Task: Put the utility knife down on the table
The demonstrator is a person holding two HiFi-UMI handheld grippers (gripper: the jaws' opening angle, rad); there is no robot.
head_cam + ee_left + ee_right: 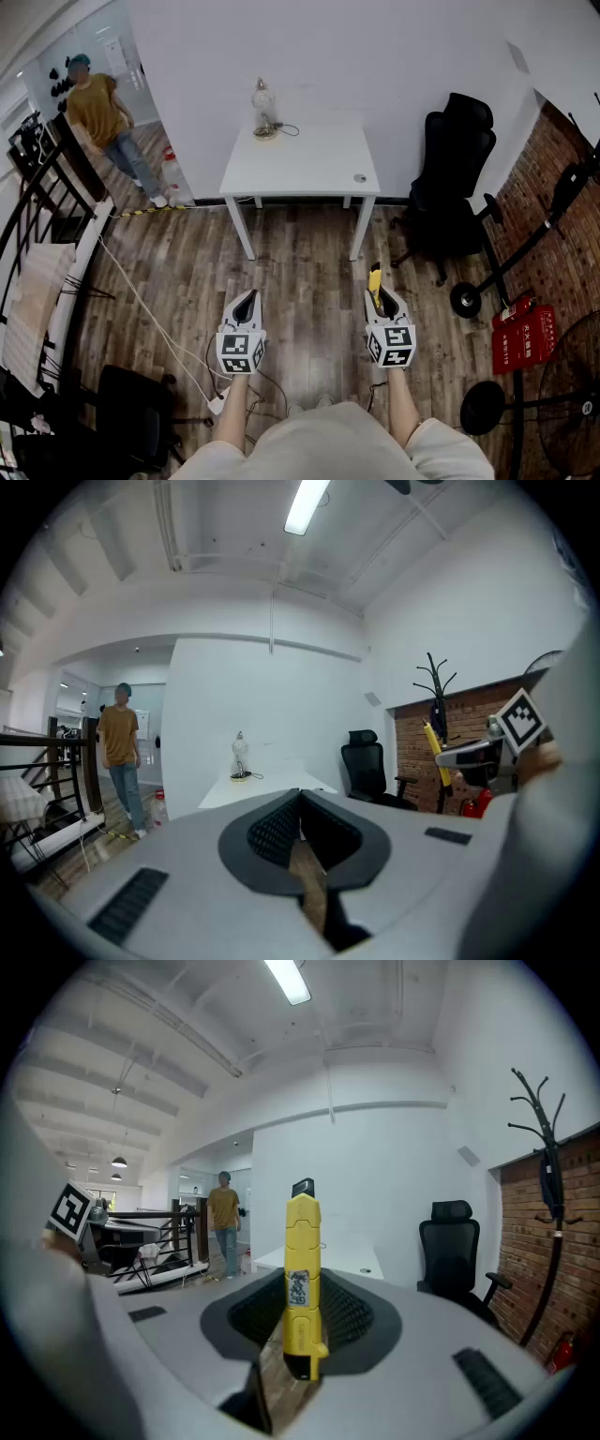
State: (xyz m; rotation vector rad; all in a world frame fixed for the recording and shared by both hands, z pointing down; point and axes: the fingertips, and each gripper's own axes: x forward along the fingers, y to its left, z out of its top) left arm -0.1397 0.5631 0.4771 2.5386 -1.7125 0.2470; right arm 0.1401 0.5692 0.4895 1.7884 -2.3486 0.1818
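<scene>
Far left: person in a mustard shirt and jeans (96, 117), standing beyond a black metal railing (37, 187).
Floor: brown wood-plank floor (309, 272), with a thin white cable (141, 300) trailing across it.
Left tongs: grey two-jaw left gripper (247, 298), held over the floor; jaws together, nothing between them.
Centre back: white rectangular table (309, 164) against the white wall; a small pale lamp-like object (263, 101) near its back edge, a small round item (360, 178) near its front right corner.
Right tongs: grey two-jaw right gripper (378, 298), level with the left gripper; jaws clamped on the knife.
Task item: yellow plastic utility knife (302, 1269), gripped low on its body, its black tip projecting past the jaw tips toward the table; in the air over the floor, well short of the table.
Right: black office chair (455, 178) beside the table.
Far right: red box-like object (525, 342) by a brick wall (553, 234).
</scene>
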